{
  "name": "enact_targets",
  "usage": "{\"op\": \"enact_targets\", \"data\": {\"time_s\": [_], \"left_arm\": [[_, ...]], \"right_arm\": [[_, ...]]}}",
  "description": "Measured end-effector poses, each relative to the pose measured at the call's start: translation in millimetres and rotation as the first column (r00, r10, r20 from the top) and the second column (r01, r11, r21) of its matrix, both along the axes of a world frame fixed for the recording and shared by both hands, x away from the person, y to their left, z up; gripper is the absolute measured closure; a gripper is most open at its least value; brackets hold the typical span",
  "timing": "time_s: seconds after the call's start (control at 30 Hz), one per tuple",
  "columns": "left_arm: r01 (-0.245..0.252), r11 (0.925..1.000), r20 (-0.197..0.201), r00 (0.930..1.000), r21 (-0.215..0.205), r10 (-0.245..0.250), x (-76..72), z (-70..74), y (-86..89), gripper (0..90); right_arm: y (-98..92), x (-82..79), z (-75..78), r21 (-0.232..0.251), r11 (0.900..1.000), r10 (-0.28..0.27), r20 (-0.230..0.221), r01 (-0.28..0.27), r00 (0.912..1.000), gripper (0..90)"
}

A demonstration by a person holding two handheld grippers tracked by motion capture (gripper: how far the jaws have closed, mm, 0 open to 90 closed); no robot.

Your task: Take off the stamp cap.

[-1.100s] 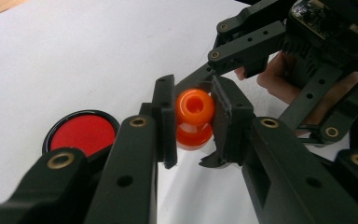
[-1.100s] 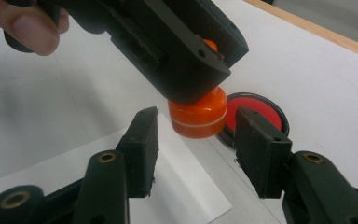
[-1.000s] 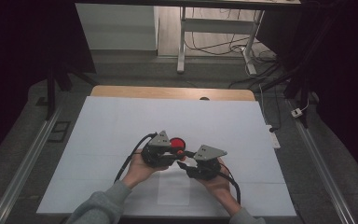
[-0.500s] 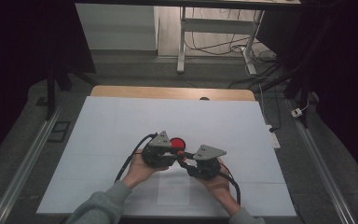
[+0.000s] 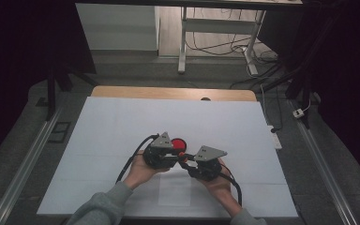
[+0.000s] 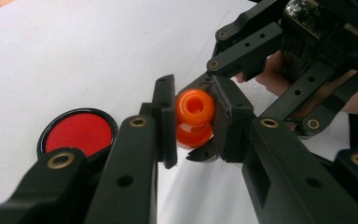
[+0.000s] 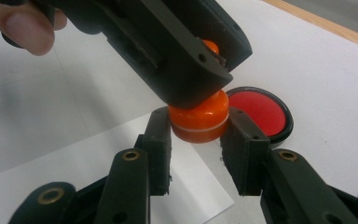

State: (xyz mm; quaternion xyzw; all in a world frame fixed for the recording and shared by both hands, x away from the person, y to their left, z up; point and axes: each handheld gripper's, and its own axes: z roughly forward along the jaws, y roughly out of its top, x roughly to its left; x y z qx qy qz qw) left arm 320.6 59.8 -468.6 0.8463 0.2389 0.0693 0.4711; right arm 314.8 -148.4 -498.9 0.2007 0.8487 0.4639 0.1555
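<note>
A small orange two-part piece (image 5: pixel 183 158) hangs just above the table between both grippers. My left gripper (image 6: pixel 194 116) is shut on its upper part (image 6: pixel 195 107), a rounded knob with a hole in its end. Shut on its wider lower part (image 7: pixel 198 122), which has a pale seam around it, is my right gripper (image 7: pixel 198 126). The two grippers meet tip to tip, the left gripper (image 5: pixel 177 157) coming in from the left and the right gripper (image 5: pixel 188 162) from the right. A red disc with a black rim (image 5: pixel 178 143) lies flat on the table just behind them.
A white cover (image 5: pixel 122 122) spreads over the table, with a wooden edge (image 5: pixel 168 93) at the far side. A loose sheet of paper (image 5: pixel 175 190) lies under the hands near the front edge. Metal rails run along both sides of the table.
</note>
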Motion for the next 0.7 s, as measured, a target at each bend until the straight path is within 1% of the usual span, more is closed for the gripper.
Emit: {"op": "enact_targets", "data": {"time_s": [0.1,0.17,0.43,0.63,0.7], "left_arm": [[0.000,1.0000,0.001,1.0000,-0.001,0.000,0.0,0.2,0.2,72.3],[-0.001,1.0000,0.001,1.0000,0.000,0.001,-0.1,0.1,0.0,72.3],[-0.001,1.0000,0.013,0.9999,0.005,0.001,-1.2,0.3,-0.6,72.4],[-0.001,1.0000,0.017,0.9999,0.006,0.001,-1.7,0.4,-0.6,72.5],[0.001,1.0000,0.020,0.9998,0.006,-0.001,-2.0,0.7,-0.4,72.6]], "right_arm": [[0.0,-0.4,0.1,0.007,1.000,-0.003,-0.001,0.003,1.0000,64.1],[-0.1,-0.3,0.3,-0.002,1.000,0.000,0.004,0.000,1.0000,64.3],[0.3,-1.0,0.4,-0.007,1.000,-0.004,0.009,0.004,1.0000,64.8],[0.7,-1.7,0.1,-0.005,1.000,-0.006,0.011,0.006,0.9999,65.0],[0.5,-1.7,0.2,-0.004,1.000,-0.007,0.005,0.007,1.0000,65.1]]}}
